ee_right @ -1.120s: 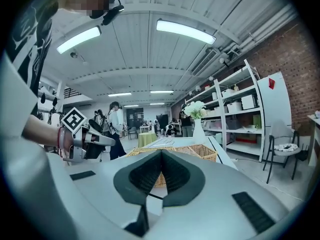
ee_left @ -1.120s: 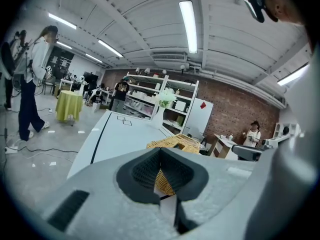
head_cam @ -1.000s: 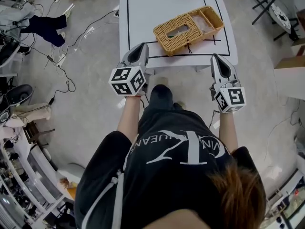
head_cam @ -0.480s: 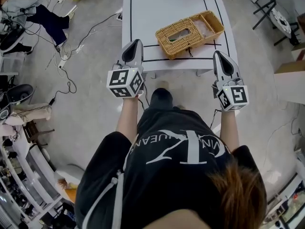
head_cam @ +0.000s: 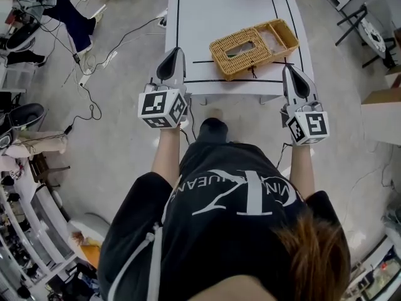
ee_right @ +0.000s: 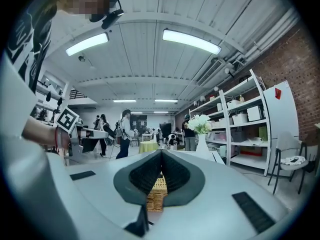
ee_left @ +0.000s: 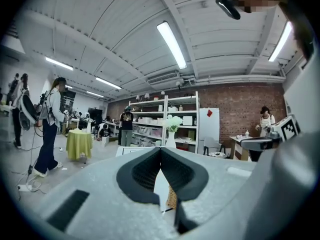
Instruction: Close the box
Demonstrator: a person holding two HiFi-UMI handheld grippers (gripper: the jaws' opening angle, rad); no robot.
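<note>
A woven wicker box (head_cam: 254,42) lies open on the white table (head_cam: 207,17). Its half with an oval slot (head_cam: 238,49) is nearer me, and its open tray half (head_cam: 280,34) is at the far right. My left gripper (head_cam: 173,51) hovers at the table's near left edge, shut and empty. My right gripper (head_cam: 292,69) hovers at the near right edge, also shut and empty. Both are short of the box and touch nothing. In the left gripper view, the wicker box (ee_left: 172,198) shows below my left gripper (ee_left: 160,149). In the right gripper view, the wicker box (ee_right: 157,191) shows below my right gripper (ee_right: 161,152).
Black lines mark the tabletop. Cables (head_cam: 94,61) trail over the floor to the left, where a person (head_cam: 62,11) sits. A chair (head_cam: 366,21) and a cardboard box (head_cam: 382,102) stand at the right. A vase of white flowers (ee_right: 201,134) stands beyond the box, with shelves (ee_right: 245,129) behind it.
Both grippers have risen a little and moved forward to the table's near edge, jaws staying shut. The head view has shifted, so the table and box sit slightly further right.
</note>
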